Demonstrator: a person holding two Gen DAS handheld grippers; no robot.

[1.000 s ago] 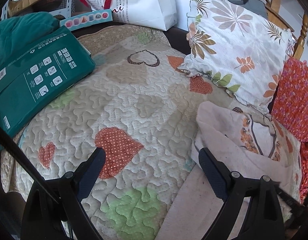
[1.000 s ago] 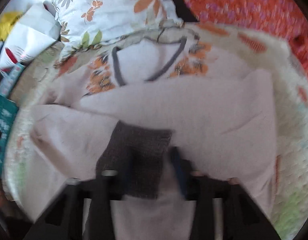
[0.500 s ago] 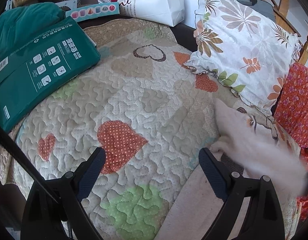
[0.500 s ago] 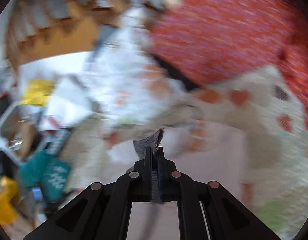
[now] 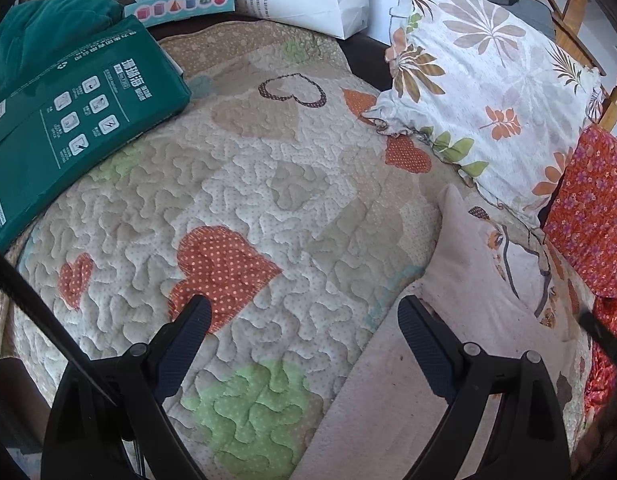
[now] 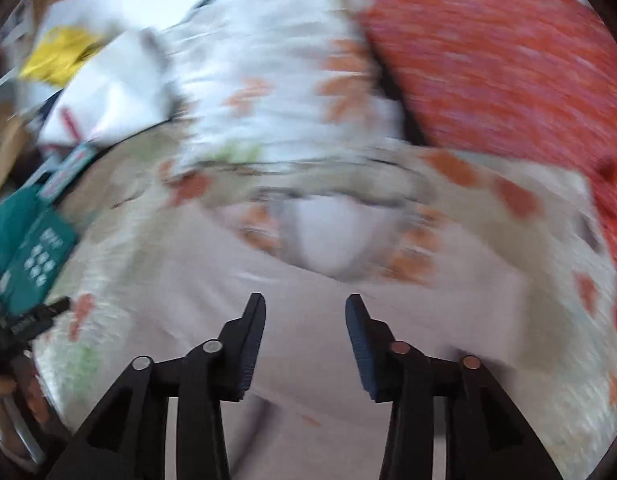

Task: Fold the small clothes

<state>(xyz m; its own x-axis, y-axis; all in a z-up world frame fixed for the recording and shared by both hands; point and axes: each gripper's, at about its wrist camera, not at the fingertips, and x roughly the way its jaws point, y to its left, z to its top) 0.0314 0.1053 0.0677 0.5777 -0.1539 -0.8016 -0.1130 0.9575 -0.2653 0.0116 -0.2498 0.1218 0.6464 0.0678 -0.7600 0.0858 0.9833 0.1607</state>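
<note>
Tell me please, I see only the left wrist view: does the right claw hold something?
Observer: No. The right claw is opening, and nothing is between its fingers.
Operator: What lies below it?
Observer: The pale pink garment; its neck opening is just ahead of the claw.
Operator: Is there anything behind the white bag?
Observer: Yes, something yellow is beyond the white bag, but it is too blurred to name.

Pale pink garment [image 5: 460, 312] with orange flowers and grey trim; cream quilt [image 5: 236, 184] with orange dotted hearts and green patches; white pillow [image 5: 488, 60] with leaves; teal box [image 5: 68, 120]; red floral cloth [image 5: 592, 216].
</note>
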